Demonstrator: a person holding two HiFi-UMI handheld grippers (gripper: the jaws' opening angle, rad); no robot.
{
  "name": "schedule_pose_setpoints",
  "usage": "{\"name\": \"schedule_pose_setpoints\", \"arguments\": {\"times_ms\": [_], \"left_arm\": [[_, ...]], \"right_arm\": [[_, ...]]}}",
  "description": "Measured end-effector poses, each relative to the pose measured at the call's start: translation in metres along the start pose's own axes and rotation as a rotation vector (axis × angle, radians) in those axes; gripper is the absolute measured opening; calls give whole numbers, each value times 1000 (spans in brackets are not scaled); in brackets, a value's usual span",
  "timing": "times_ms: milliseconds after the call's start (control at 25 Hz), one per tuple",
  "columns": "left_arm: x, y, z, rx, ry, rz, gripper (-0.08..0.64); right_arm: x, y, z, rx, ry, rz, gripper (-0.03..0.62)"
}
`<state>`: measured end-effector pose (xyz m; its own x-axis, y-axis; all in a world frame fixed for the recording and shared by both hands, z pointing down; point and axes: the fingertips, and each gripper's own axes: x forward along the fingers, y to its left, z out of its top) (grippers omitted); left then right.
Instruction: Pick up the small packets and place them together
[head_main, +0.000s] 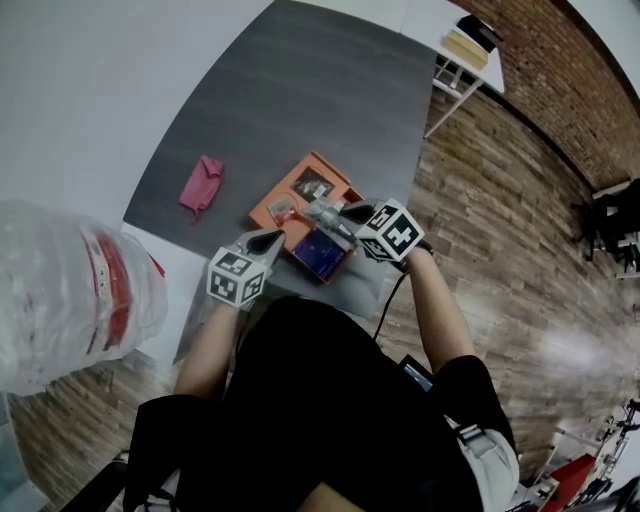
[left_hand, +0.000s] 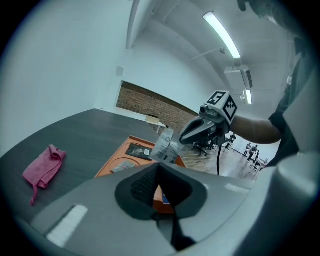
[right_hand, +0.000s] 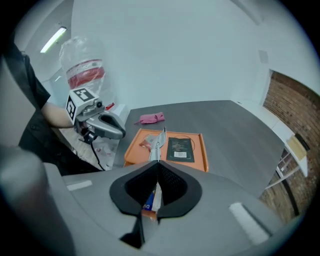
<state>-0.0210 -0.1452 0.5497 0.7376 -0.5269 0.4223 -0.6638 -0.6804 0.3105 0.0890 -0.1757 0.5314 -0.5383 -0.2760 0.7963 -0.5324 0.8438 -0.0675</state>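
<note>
Small packets are gathered on the shallow, rimmed orange tray at the middle of the head view, on the dark, matte grey table.

At the far left of that view bulges a crinkled clear plastic bag with red print. Right of it, a soft pink cloth lies bunched on the table, well apart from the tray.

Next comes my left gripper, by the tray's near left corner. Its ribbed black pads are pressed tip to tip with nothing between them. My left forearm reaches forward with the elbow bent, and that gripper tilts only slightly downward.

On the tray, from left to right:
- a small reddish, crumpled packet
- a flat dark rectangular packet with a pale label
- a glossy blue packet at the near corner

My right gripper is clamped on a thin, translucent silvery packet. It is a flat sheet with faint print. In the right gripper view it shows edge-on, standing out from the pinched tips. In the left gripper view it hangs clear above the tray.

My right forearm comes in from the lower right with the wrist bent, and that gripper points steeply down at the tray.
</note>
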Motion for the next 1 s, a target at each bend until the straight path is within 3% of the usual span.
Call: {"name": "schedule_pose_setpoints", "arguments": {"times_ms": [320, 520, 680, 920, 1000], "left_arm": [[-14, 9, 1, -23, -23, 61, 0], [-22, 15, -5, -46, -23, 95, 0], [-28, 17, -13, -66, -13, 116, 0], [-33, 17, -23, -87, 3, 131, 0], [-34, 18, -25, -91, 6, 135, 0]], "right_arm": [[16, -39, 37, 297, -187, -39, 5], [29, -26, 53, 467, -282, 89, 5], [44, -10, 56, 607, -311, 190, 5], [61, -30, 39, 745, -317, 131, 5], [68, -35, 32, 792, -305, 147, 6]]}}
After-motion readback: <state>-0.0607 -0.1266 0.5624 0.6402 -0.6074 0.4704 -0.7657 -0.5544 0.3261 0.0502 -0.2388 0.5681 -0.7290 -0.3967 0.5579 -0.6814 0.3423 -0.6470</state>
